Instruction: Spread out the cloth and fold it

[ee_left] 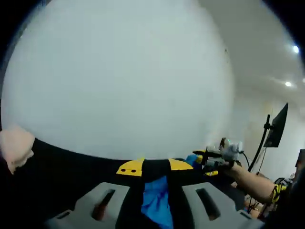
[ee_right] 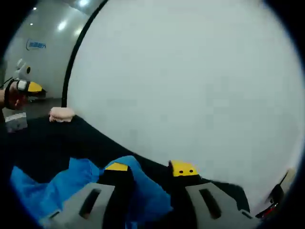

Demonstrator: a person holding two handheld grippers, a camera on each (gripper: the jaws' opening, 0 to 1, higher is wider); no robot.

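Both grippers pinching blue cloth, lifted off the black desk.
Left gripper and right gripper each closed on cloth edge; I'd draw hands apart evenly, then lower flat onto desk.

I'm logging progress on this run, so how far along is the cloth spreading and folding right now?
Early stage. Done: both grippers have hold of the blue cloth; the left gripper has it between its jaws, and the right gripper grips a bunched part. In hand: the cloth lies crumpled on the black table, not flat. Left: spreading it out and every fold. A pink cloth lies apart, untouched.
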